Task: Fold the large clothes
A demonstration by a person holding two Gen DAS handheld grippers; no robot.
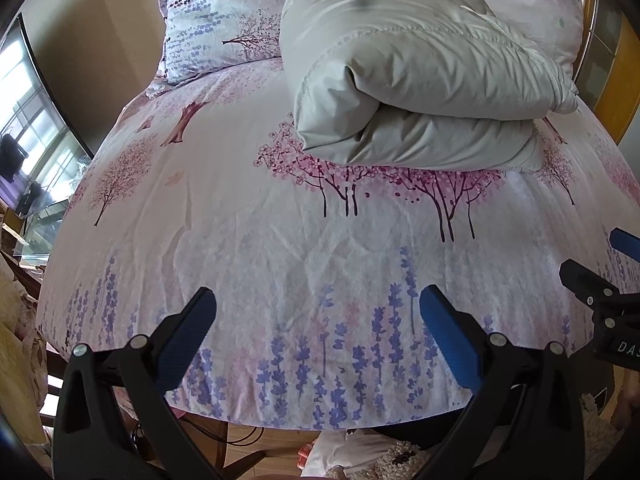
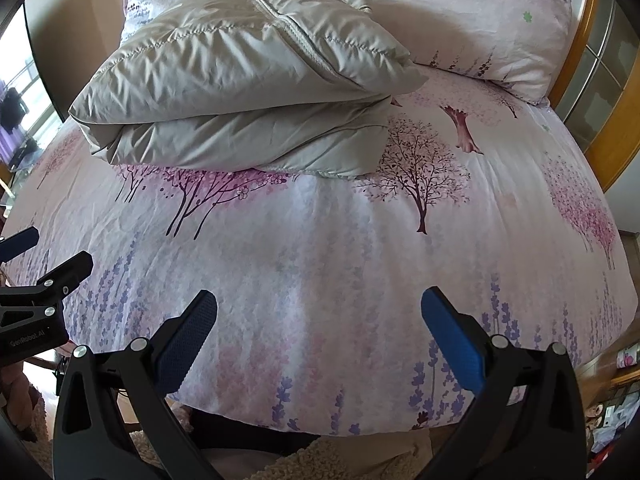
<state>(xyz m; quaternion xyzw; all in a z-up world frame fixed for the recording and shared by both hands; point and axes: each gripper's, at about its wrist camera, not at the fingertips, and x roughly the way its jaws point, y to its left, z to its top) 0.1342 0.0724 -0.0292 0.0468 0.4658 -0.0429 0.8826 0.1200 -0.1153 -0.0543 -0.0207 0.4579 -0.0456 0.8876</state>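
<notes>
A pale grey puffy down coat lies folded in a thick bundle on the bed, far from both grippers; it also shows in the right wrist view. My left gripper is open and empty, hovering over the near edge of the bed. My right gripper is open and empty, also over the near edge. The right gripper shows at the right edge of the left wrist view. The left gripper shows at the left edge of the right wrist view.
The bed has a pink and lavender floral sheet. Patterned pillows lie at the head. A wooden headboard frame stands at the right. A window is at the left. Fluffy items lie on the floor.
</notes>
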